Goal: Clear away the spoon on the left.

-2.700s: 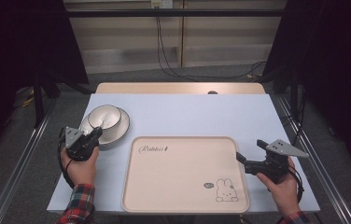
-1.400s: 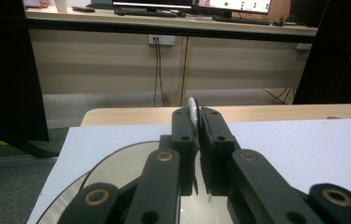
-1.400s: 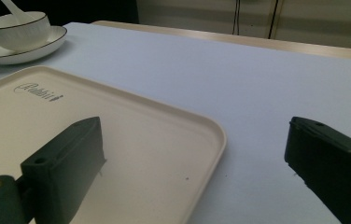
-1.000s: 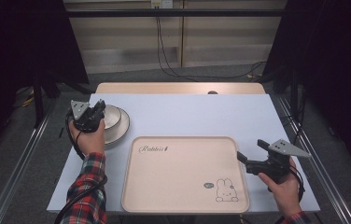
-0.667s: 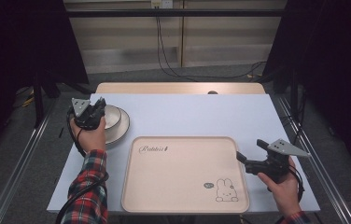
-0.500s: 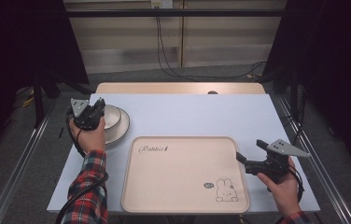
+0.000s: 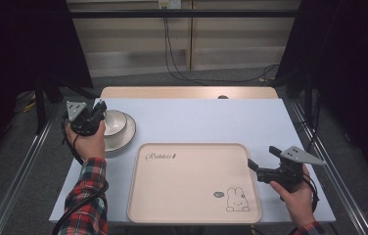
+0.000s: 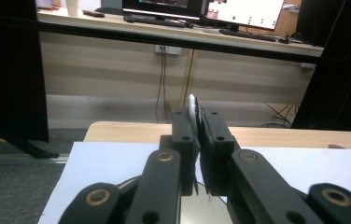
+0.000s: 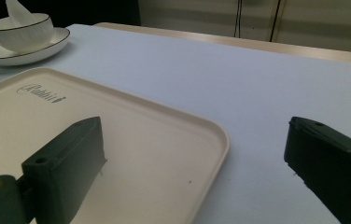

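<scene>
A white bowl (image 7: 115, 121) sits on a white plate (image 7: 126, 137) at the table's left. A thin white spoon (image 9: 17, 10) sticks up out of the bowl (image 9: 22, 30). My left gripper (image 7: 100, 110) hangs over the bowl's left rim, and its jaws are shut on the spoon's handle (image 8: 192, 105). A cream tray (image 7: 192, 210) with a rabbit drawing lies in the middle near the front. My right gripper (image 7: 258, 166) rests open at the tray's right edge, with its jaws spread wide over the tray's corner (image 9: 131, 154) and nothing between them.
A pale blue mat (image 7: 211, 117) covers the wooden table (image 7: 187, 92). Metal rails (image 7: 20, 176) run along both sides. Cables (image 7: 172, 54) hang against the far wall. The plate (image 9: 47, 44) stands just beyond the tray's far left corner.
The left gripper went from in front of the plate up to the bowl's left rim and shut on the spoon. In the last second it barely moved. The right gripper stayed put.
</scene>
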